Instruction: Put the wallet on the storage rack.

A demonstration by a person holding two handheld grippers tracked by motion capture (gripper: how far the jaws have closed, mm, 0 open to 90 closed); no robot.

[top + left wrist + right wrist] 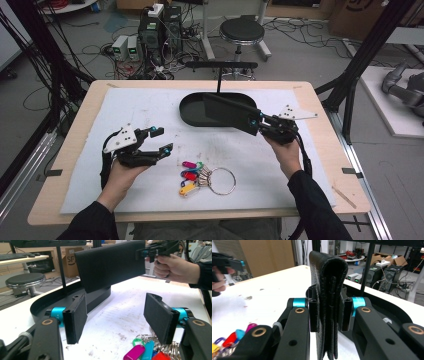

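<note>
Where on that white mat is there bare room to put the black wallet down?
Bare patches: the white mat left of the black oval tray, and its near right corner. Crowded: the middle front, where the ring of coloured key tags lies beside the open left gripper.

The right gripper (260,123) clamps a flat black leather wallet (230,112), holding it over a shallow black oval tray (190,114). The left gripper (162,140) hovers with jaws apart above the white mat (150,107), near a ring of coloured key tags (195,177).

Bare worktop (150,107) ahead of my left hand-held gripper (159,140), key bunch (207,180) near the front edge, black tray (192,112) and stand post (219,77) blocking the far middle, wallet (230,112) hanging over the tray.
</note>
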